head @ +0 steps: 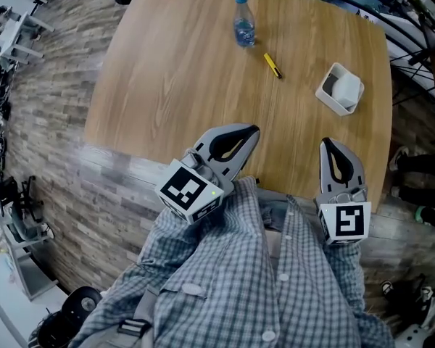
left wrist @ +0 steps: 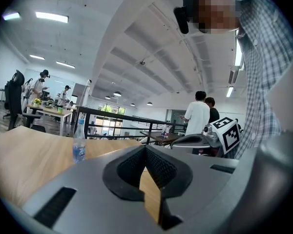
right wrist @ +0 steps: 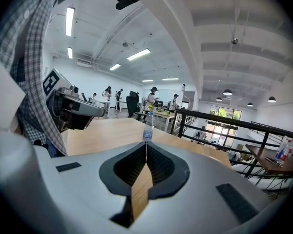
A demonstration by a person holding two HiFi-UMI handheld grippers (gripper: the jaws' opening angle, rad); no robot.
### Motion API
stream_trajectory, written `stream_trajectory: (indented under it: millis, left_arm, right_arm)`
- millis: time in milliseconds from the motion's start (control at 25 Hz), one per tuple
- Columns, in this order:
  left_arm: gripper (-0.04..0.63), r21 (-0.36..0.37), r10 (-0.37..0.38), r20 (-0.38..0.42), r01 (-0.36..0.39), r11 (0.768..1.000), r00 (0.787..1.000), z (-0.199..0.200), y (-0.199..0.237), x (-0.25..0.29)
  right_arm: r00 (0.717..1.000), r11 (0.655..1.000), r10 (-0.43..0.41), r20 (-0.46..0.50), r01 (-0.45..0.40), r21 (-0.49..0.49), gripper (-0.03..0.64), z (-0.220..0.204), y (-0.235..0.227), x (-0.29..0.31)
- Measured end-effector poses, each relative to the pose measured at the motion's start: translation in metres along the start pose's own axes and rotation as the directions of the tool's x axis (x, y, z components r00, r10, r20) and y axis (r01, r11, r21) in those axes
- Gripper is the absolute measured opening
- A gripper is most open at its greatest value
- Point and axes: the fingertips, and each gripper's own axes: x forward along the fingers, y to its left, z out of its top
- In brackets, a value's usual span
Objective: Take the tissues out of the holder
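A white square tissue holder (head: 340, 88) with white tissue inside stands on the wooden table (head: 181, 71) at the right, well ahead of both grippers. My left gripper (head: 254, 130) hovers over the near table edge, shut with nothing between its fingers. My right gripper (head: 328, 144) is held beside it, nearer the holder, and is also shut and empty. In the left gripper view the jaws (left wrist: 145, 148) meet, and the right gripper (left wrist: 200, 140) shows beyond them. In the right gripper view the jaws (right wrist: 146, 144) are closed too. Neither gripper view shows the holder.
A water bottle (head: 244, 22) stands at the table's far side, also seen as the bottle (left wrist: 78, 143) and the bottle (right wrist: 147, 129). A yellow pen (head: 272, 65) lies between bottle and holder. Railings, desks and people fill the background beyond the table.
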Motion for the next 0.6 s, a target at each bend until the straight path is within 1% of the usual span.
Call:
stream_trajectory:
  millis: [160, 400, 600]
  left_arm:
    - [0.006, -0.007, 0.01, 0.0, -0.01, 1.0, 1.0, 0.001, 0.002, 0.012]
    - [0.006, -0.018, 0.025, -0.016, -0.025, 1.0, 1.0, -0.001, 0.006, 0.026]
    - [0.006, -0.028, 0.057, -0.038, -0.058, 0.998, 0.998, -0.004, 0.015, 0.027]
  right_arm:
    - [0.999, 0.999, -0.047, -0.024, 0.047, 0.01, 0.012, -0.002, -0.023, 0.007]
    - [0.992, 0.992, -0.108, -0.059, 0.111, 0.058, 0.012, -0.013, -0.059, 0.02]
    - [0.986, 0.987, -0.146, -0.078, 0.151, 0.056, 0.014, -0.019, -0.082, 0.032]
